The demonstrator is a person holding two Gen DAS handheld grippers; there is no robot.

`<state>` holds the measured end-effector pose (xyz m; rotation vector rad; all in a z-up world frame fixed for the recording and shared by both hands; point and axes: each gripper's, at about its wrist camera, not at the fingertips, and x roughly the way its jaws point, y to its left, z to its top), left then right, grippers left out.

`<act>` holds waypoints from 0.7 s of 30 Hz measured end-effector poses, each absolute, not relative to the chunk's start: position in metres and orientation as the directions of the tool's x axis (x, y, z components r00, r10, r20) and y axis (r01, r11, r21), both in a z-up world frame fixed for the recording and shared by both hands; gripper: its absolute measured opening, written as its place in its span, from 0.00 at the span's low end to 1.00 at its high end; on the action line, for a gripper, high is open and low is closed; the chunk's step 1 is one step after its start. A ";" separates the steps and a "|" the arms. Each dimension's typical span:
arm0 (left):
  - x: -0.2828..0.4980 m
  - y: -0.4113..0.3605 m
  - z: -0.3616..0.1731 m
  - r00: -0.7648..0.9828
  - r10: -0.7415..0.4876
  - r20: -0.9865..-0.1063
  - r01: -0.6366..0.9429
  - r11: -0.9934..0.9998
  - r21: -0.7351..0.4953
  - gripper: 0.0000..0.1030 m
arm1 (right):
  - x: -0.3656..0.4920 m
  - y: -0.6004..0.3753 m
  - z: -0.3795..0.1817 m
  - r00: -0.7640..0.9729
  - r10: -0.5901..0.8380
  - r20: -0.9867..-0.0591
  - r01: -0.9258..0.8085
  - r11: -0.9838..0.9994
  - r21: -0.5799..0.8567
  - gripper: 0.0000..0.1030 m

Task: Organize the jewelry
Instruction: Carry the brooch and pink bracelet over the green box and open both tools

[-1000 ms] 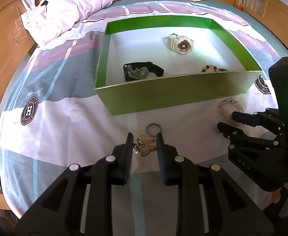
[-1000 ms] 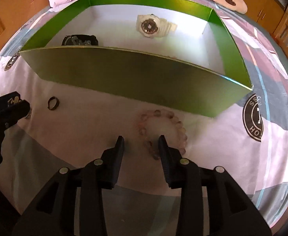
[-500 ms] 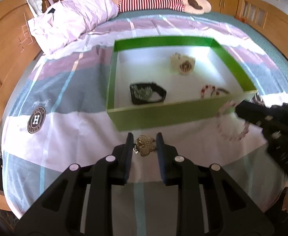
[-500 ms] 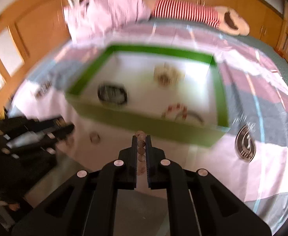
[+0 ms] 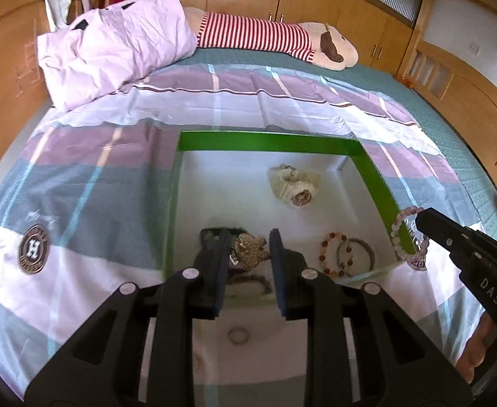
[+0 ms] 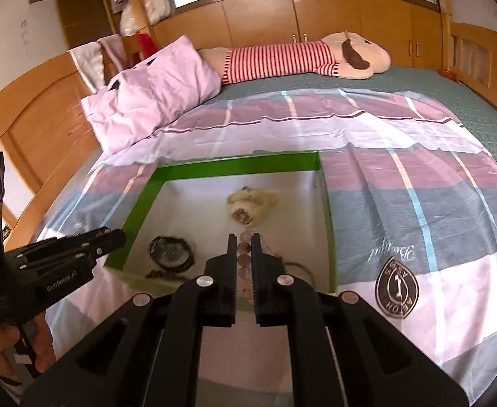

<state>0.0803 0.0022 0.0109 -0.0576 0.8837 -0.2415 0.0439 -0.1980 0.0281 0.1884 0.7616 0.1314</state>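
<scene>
A green box [image 5: 370, 166] with a white floor lies on the bed. It holds a cream watch [image 5: 294, 186], a black watch [image 6: 170, 252] and two bead bracelets [image 5: 336, 259]. My left gripper [image 5: 248, 254] is shut on a gold sparkly charm [image 5: 248, 252] and holds it over the box's near left part. My right gripper [image 6: 244, 254] is shut on a pink bead bracelet [image 6: 243, 257], which hangs over the box's near right rim in the left wrist view [image 5: 401, 237]. A small ring [image 5: 238, 335] lies on the sheet in front of the box.
A pink pillow [image 5: 112, 44] and a striped plush toy [image 5: 272, 39] lie at the head of the bed. Wooden bed rails [image 5: 459, 101] run along both sides. A person's hand [image 6: 14, 342] holds the left gripper.
Both grippers have risen from the sheet and moved forward over the box. The right gripper shut on the pink bracelet and lifted it. The left carries the charm.
</scene>
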 end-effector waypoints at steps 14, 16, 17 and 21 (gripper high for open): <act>0.112 -0.021 -0.032 0.506 -0.323 -0.800 0.229 0.944 -0.237 0.27 | 0.085 -0.201 -0.020 0.612 0.183 -0.769 0.031 0.967 0.255 0.08; 0.110 -0.018 -0.033 0.515 -0.316 -0.797 0.210 0.948 -0.241 0.49 | 0.083 -0.200 -0.020 0.614 0.172 -0.771 0.031 0.970 0.241 0.20; 0.107 -0.014 -0.031 0.524 -0.319 -0.790 0.195 0.948 -0.253 0.53 | 0.081 -0.200 -0.018 0.619 0.167 -0.767 0.033 0.970 0.239 0.37; 0.094 0.000 -0.010 0.527 -0.316 -0.789 0.212 0.948 -0.238 0.53 | 0.067 -0.199 -0.006 0.631 0.230 -0.741 -0.006 0.957 0.291 0.44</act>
